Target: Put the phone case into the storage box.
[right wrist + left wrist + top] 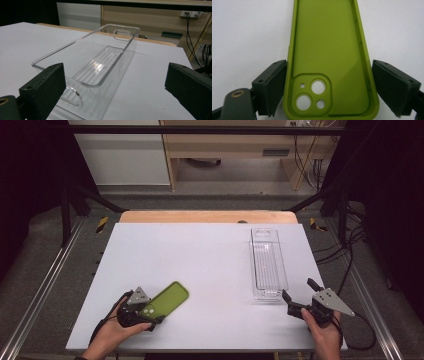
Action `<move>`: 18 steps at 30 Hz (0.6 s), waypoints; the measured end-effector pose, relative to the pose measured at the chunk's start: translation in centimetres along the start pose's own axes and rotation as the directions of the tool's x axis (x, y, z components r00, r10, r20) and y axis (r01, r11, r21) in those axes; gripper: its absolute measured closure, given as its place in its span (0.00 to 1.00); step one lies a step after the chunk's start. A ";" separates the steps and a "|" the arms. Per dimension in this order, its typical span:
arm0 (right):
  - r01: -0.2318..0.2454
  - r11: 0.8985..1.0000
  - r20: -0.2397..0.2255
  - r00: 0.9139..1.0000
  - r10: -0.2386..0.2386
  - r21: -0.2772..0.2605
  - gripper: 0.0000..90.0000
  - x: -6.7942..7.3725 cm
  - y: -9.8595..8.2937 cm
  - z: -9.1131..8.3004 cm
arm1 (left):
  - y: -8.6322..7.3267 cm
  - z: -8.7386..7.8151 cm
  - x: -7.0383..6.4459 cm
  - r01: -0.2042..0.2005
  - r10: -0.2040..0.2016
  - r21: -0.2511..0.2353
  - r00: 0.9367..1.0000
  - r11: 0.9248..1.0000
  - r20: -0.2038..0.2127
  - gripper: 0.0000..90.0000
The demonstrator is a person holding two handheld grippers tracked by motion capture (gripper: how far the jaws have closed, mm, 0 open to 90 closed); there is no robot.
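A green phone case (170, 298) lies open side up on the white table (200, 255) at the front left, with its camera cut-outs toward me. My left gripper (151, 317) is shut on that camera end. In the left gripper view both black jaws press the two long sides of the case (327, 37), which runs away from my left gripper (329, 65). A clear plastic tray (268, 294) stands empty at the right, its long side running away from me. My right gripper (298, 288) is open just in front of and right of the tray's near end (82, 40); nothing is between the jaws of my right gripper (115, 69).
The table's right edge (320, 285) runs close beside the tray and the right hand. Behind the table's far edge are a wooden strip (207, 216), black frame bars and cables on the floor at the right (350, 245).
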State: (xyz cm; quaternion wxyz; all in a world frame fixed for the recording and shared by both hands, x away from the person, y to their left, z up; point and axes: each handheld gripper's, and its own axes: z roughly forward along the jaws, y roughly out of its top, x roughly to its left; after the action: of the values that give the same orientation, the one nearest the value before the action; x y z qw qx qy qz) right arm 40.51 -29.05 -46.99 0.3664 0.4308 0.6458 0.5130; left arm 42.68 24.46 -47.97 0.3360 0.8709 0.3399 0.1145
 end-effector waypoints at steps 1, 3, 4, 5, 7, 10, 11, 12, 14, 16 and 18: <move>0.000 1.000 0.000 1.000 0.000 0.001 0.04 0.0 0.0 0.0 | 0.0 0.0 0.0 -0.001 0.001 0.003 1.000 1.000 -0.004 0.16; 0.002 1.000 0.000 1.000 -0.002 0.000 0.04 0.0 0.0 0.1 | 0.1 0.0 -0.1 -0.002 0.002 0.010 1.000 1.000 -0.013 0.17; 0.002 1.000 -0.001 1.000 -0.002 0.000 0.04 0.0 0.0 0.1 | 0.2 0.0 -0.2 0.002 -0.002 0.012 1.000 1.000 -0.015 0.17; 0.004 1.000 -0.001 1.000 -0.004 -0.001 0.04 0.0 0.0 0.1 | 0.2 0.0 -0.2 0.003 -0.003 0.012 1.000 1.000 -0.016 0.17; 0.000 1.000 -0.001 1.000 0.000 0.001 0.04 0.0 0.0 0.1 | 0.2 0.0 -0.2 0.006 -0.006 0.013 1.000 1.000 -0.017 0.18; -0.008 1.000 0.003 1.000 0.008 -0.008 0.04 -0.1 0.1 0.0 | 0.5 0.0 -0.2 0.009 -0.009 0.004 1.000 1.000 -0.014 0.18; -0.010 1.000 0.004 1.000 0.010 -0.013 0.04 -0.1 0.1 -0.1 | 0.6 0.0 -0.2 0.005 -0.005 0.000 1.000 1.000 -0.020 0.18; -0.009 1.000 0.005 1.000 0.009 -0.014 0.04 -0.1 0.1 -0.1 | 0.8 0.0 -0.2 0.003 -0.003 -0.005 1.000 1.000 -0.021 0.18; -0.015 1.000 0.006 1.000 0.015 -0.020 0.04 -0.2 0.1 -0.2 | 1.1 -0.1 -0.3 0.001 -0.001 -0.026 1.000 1.000 -0.028 0.19; -0.016 1.000 0.004 1.000 0.016 -0.022 0.04 -0.3 0.1 -0.3 | 1.4 -0.2 -0.4 0.000 -0.001 -0.039 1.000 0.999 -0.024 0.24; -0.021 0.999 0.002 1.000 0.021 -0.026 0.04 -0.3 0.2 -0.3 | 1.7 0.0 -0.6 -0.015 0.015 -0.028 1.000 0.999 -0.021 0.24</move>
State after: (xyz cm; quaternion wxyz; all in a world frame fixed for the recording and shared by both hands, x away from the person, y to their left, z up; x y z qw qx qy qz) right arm 40.39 -29.45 -46.77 0.3671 0.4335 0.6341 0.5247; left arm 43.09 23.14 -46.83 0.3439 0.8673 0.3352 0.1310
